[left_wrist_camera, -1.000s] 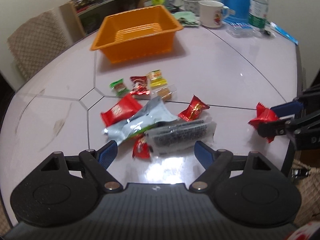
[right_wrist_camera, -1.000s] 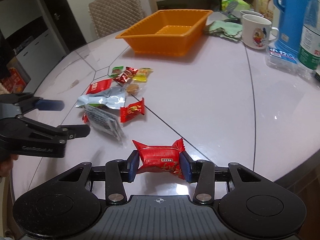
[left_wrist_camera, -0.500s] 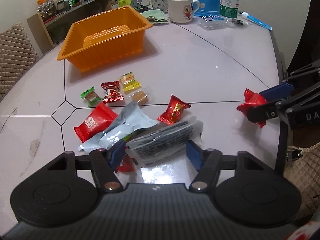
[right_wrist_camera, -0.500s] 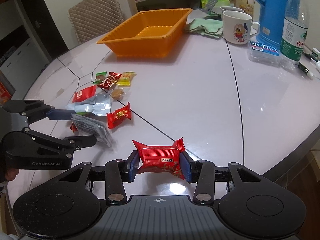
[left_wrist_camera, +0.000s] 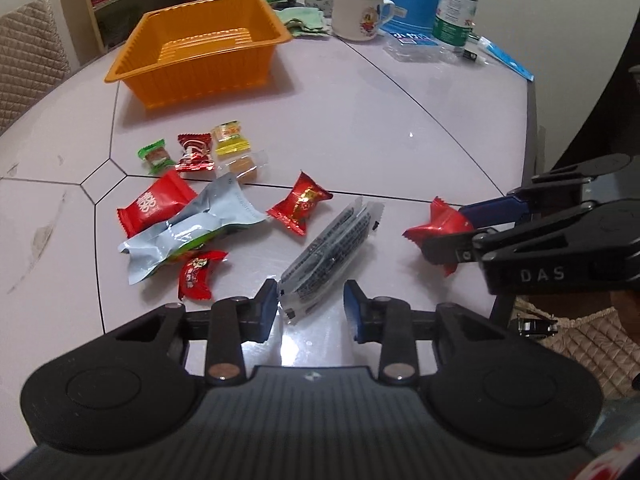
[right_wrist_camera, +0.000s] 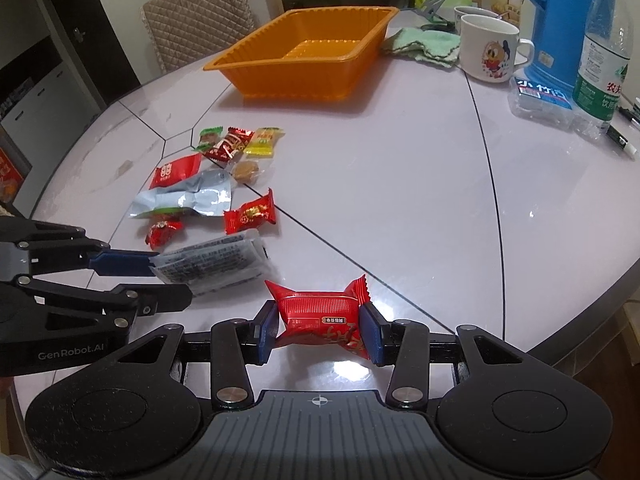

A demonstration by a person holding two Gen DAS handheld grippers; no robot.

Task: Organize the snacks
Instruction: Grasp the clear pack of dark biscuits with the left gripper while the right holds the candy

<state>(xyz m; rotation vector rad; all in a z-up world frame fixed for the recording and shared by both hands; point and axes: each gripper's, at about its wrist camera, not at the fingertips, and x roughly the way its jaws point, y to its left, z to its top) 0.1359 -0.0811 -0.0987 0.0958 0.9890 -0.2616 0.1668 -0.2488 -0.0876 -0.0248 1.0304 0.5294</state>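
A clear packet with black print (left_wrist_camera: 328, 256) (right_wrist_camera: 216, 264) stands buckled on its edge between the fingers of my left gripper (left_wrist_camera: 311, 308) (right_wrist_camera: 160, 280). The jaws are closing and both pads touch the packet. My right gripper (right_wrist_camera: 318, 326) (left_wrist_camera: 448, 236) is shut on a red ridged snack pack (right_wrist_camera: 320, 310) (left_wrist_camera: 438, 220), held just above the table near its front edge. An empty orange tray (left_wrist_camera: 208, 76) (right_wrist_camera: 296, 80) stands at the far side. Several loose snacks lie between us and the tray, among them a silver pouch (left_wrist_camera: 192, 236) and a red candy (left_wrist_camera: 300, 204).
Two mugs (right_wrist_camera: 488, 52), a blue flask (right_wrist_camera: 560, 16), a water bottle (right_wrist_camera: 600, 52) and a green cloth (right_wrist_camera: 424, 46) stand at the far right. A quilted chair (right_wrist_camera: 196, 28) is behind the table. The table's curved edge (right_wrist_camera: 580, 308) runs close on the right.
The left jaws have closed in on the clear packet, which has slid away from the pile and buckled up on edge. The right gripper still holds its red pack in place.
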